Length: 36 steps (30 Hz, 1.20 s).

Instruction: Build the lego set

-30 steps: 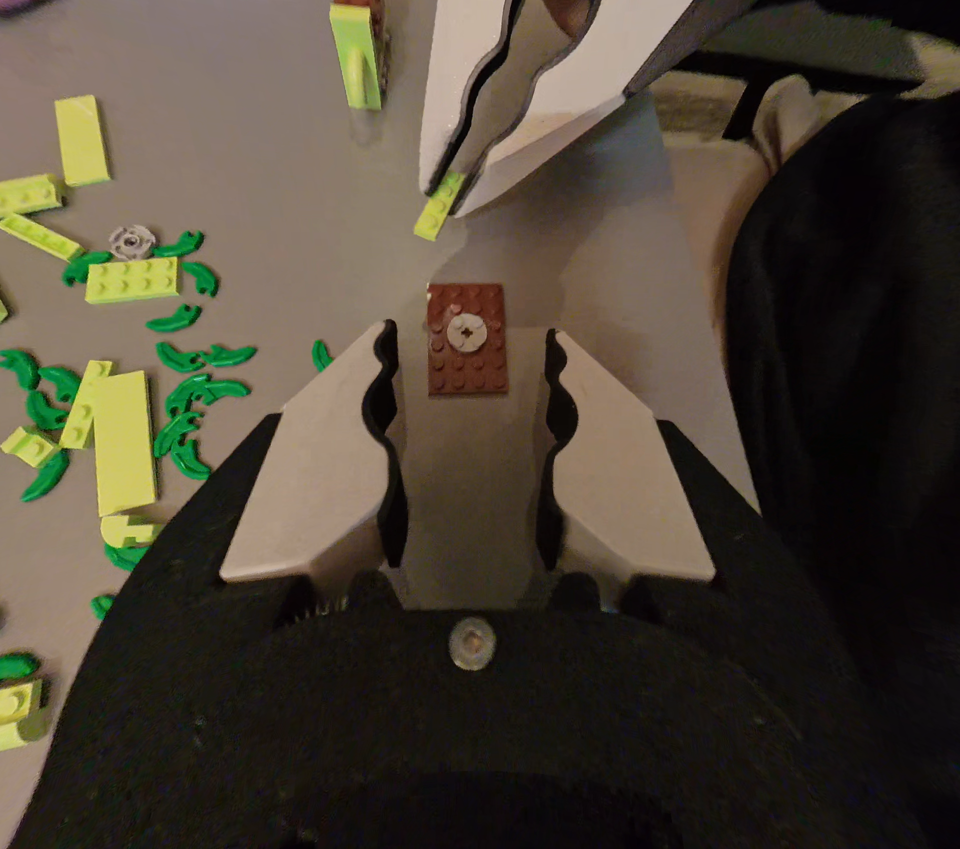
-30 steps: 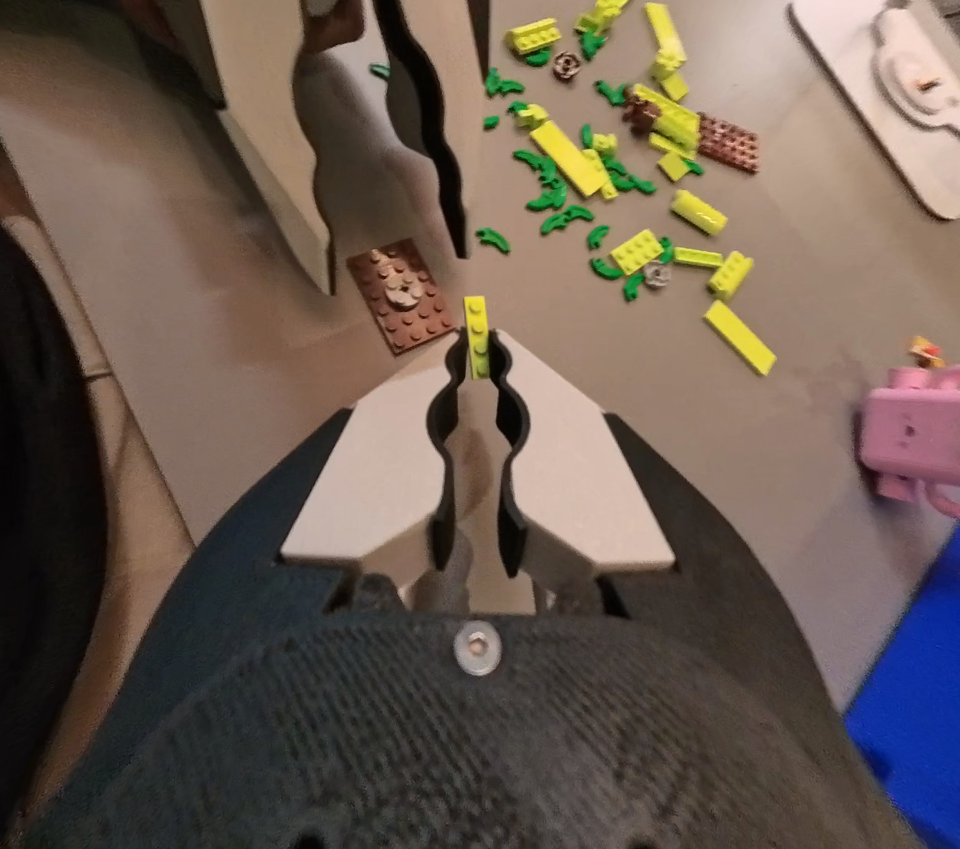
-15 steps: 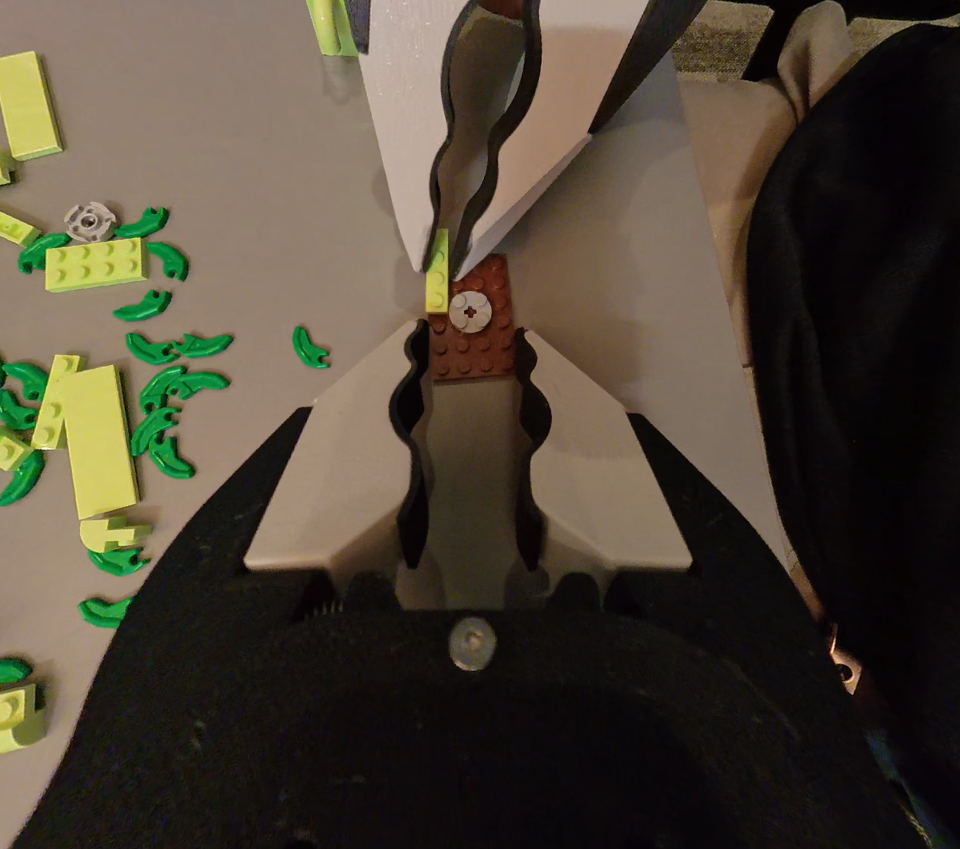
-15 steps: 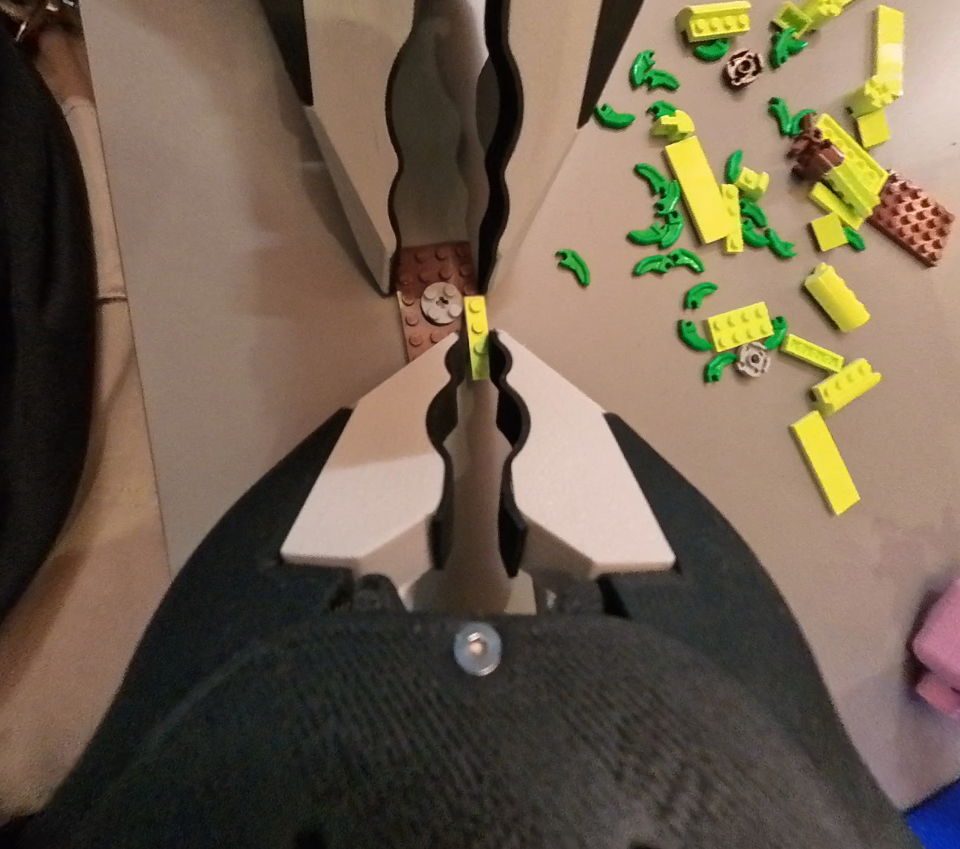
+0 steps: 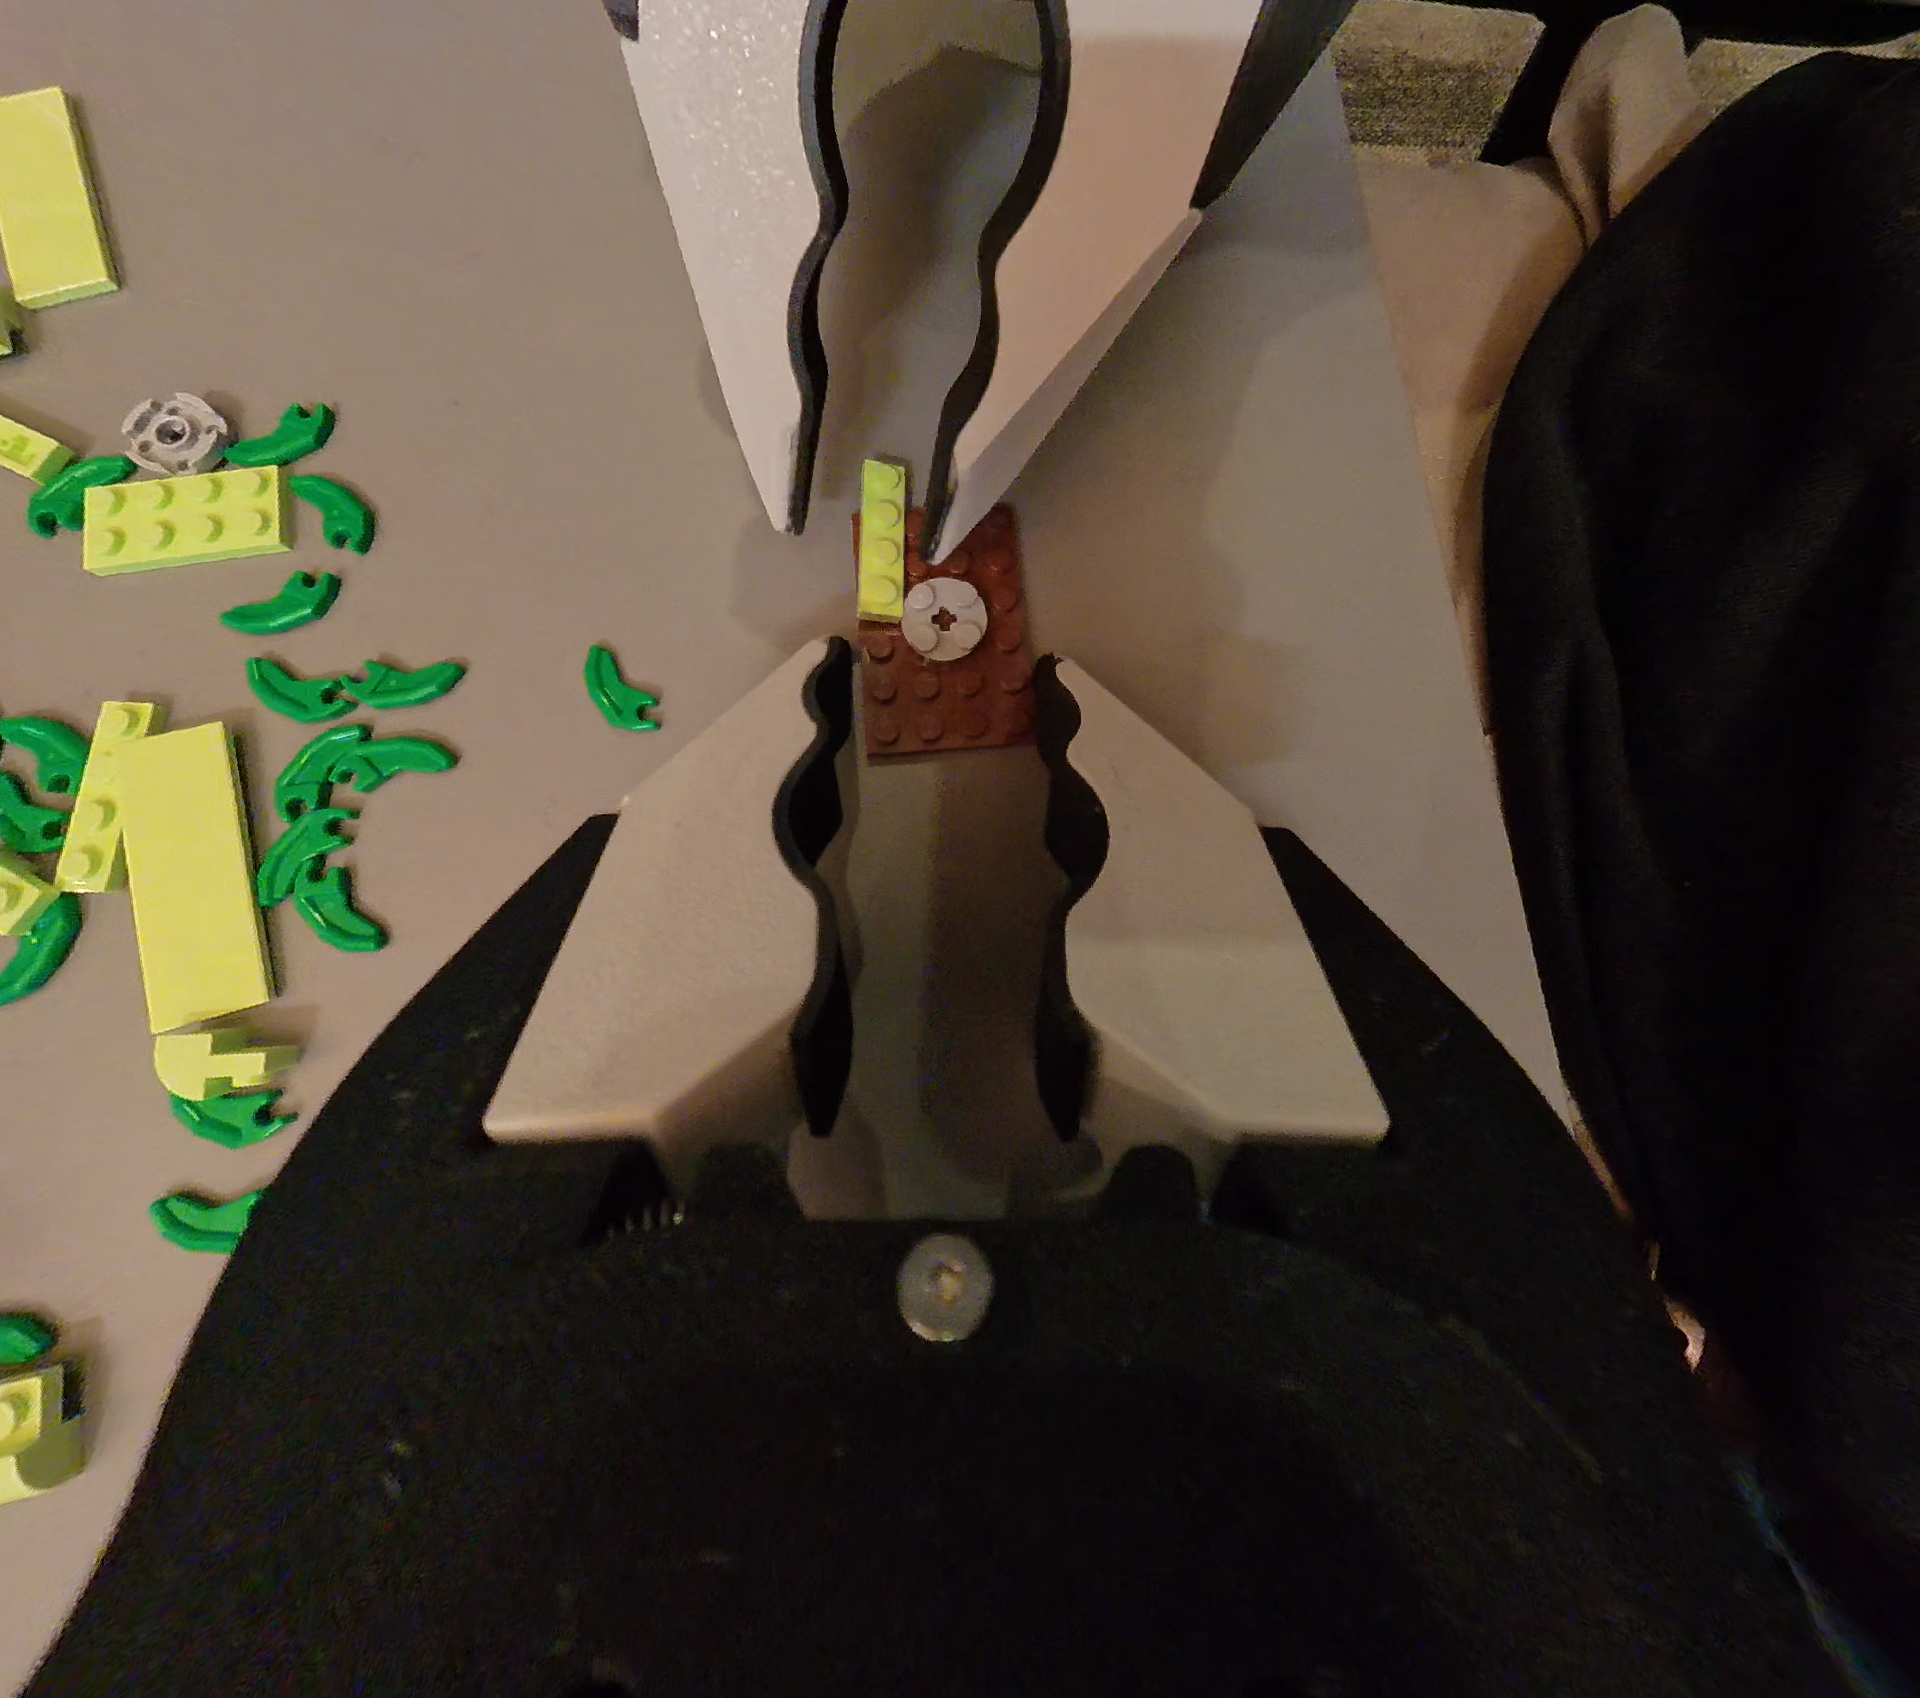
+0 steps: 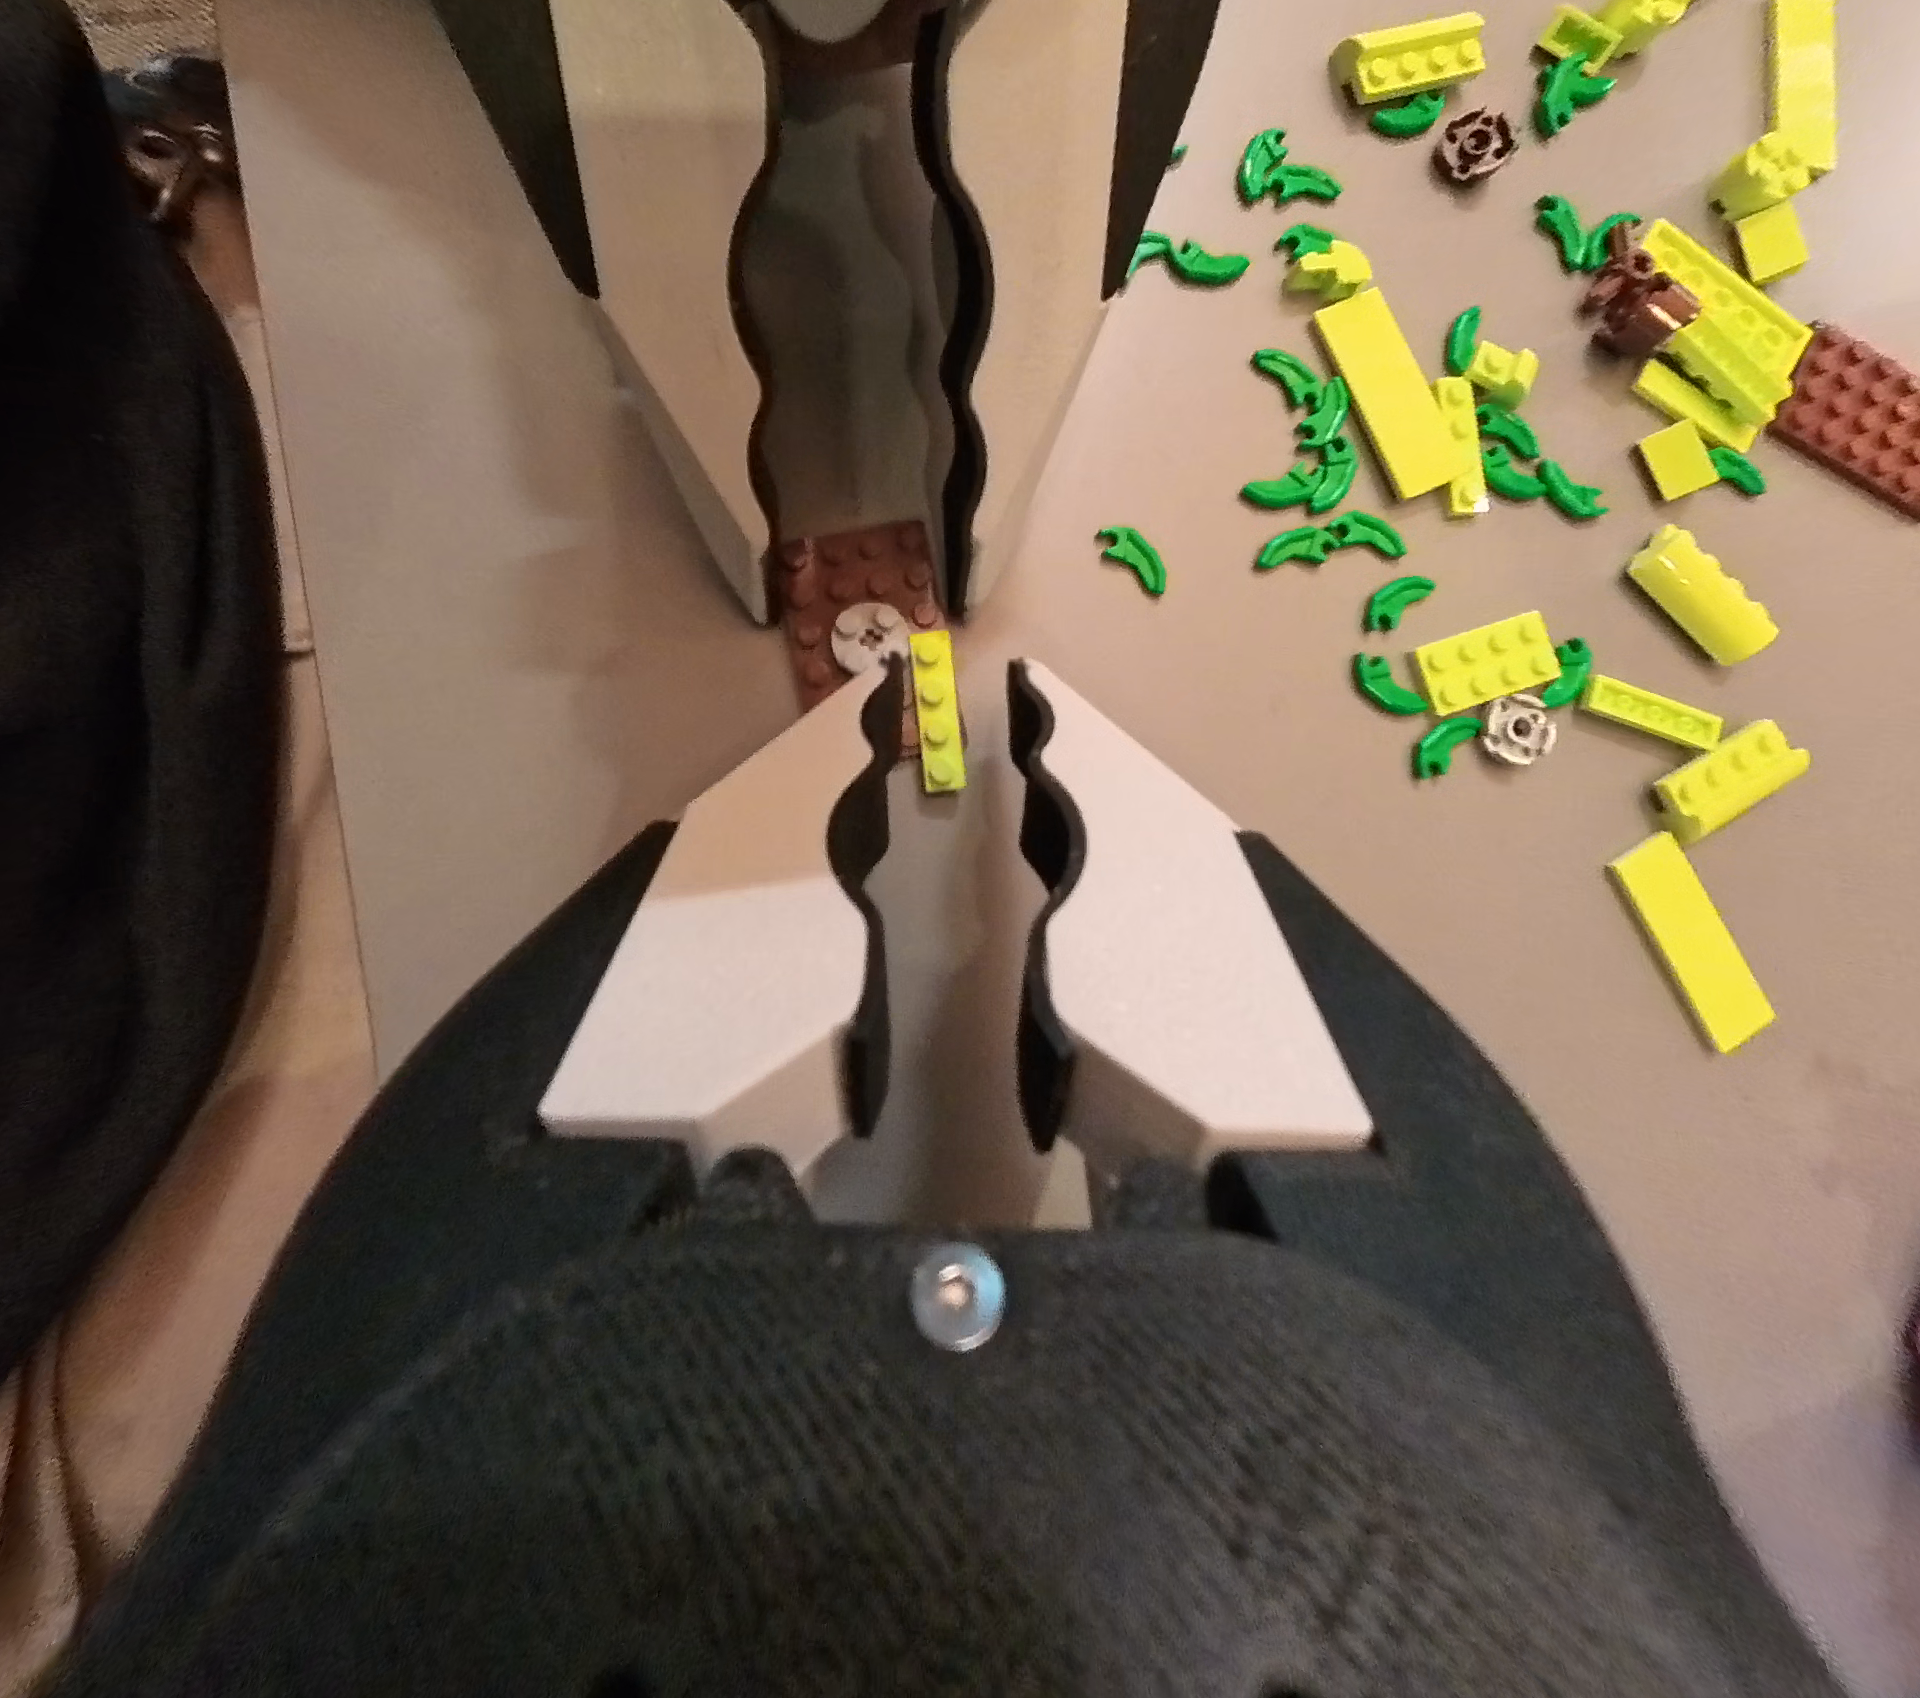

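Observation:
A brown plate with a grey round piece on top lies on the table. My left gripper has its jaws closed against the plate's two long sides. A lime 1x4 plate rests along the brown plate's left edge and overhangs its far end. My right gripper comes in from the far side, and its open jaws straddle the lime plate. In the right wrist view the lime plate lies free between the parted jaws of my right gripper, next to the grey round piece.
Loose lime bricks and green leaf pieces lie scattered left of the work spot; they show on the right in the right wrist view. A long brown plate lies far right. A person's dark clothing is beyond the table edge. The grippers are tip to tip, or close to it.
My right gripper brought the lime plate down onto the brown plate, then opened and let it go. My left gripper closed onto the brown plate's sides.

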{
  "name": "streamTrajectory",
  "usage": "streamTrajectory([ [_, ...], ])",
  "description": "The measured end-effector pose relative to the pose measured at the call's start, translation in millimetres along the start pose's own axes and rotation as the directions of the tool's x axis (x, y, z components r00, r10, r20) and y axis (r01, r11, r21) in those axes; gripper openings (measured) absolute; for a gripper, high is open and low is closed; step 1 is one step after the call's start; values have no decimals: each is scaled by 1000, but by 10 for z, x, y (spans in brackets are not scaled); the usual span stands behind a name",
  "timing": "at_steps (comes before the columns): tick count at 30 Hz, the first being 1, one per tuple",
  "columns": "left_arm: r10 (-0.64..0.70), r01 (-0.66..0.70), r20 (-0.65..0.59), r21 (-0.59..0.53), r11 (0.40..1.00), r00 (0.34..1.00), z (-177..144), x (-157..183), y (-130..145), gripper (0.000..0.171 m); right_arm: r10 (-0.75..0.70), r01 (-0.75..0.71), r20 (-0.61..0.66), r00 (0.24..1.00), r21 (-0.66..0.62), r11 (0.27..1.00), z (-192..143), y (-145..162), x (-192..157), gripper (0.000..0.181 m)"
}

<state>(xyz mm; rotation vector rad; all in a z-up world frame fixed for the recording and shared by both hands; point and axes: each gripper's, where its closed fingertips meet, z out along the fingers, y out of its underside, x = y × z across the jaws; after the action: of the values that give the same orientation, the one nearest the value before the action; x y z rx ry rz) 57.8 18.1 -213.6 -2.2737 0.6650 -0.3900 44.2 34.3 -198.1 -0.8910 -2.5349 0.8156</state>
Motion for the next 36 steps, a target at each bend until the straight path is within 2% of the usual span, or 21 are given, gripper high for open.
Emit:
streamTrajectory([
  [5, -5, 5, -3, 0, 1000, 1000, -5, -1, 6, 33, 9, -8, 22, 1000, -47, 999, 54, 72, -20, 14],
  [10, -11, 11, -7, 1, 1000, 1000, -13, -4, 11, 33, 8, -7, 22, 1000, -36, 999, 62, 70, -16, 5],
  [23, -16, 16, -8, 1, 1000, 1000, -13, -6, 8, 31, 108, -110, -42, 993, -41, 993, -200, 204, 38, 4],
  [29, -20, 20, -11, 2, 1000, 1000, -18, -7, 11, 31, 140, -144, -52, 989, -91, 985, -192, 363, -107, 4],
  [36, -23, 23, 2, 2, 1000, 1000, -18, -27, 11, 32, 184, -187, -54, 981, -60, 980, -188, 395, -104, 4],
])
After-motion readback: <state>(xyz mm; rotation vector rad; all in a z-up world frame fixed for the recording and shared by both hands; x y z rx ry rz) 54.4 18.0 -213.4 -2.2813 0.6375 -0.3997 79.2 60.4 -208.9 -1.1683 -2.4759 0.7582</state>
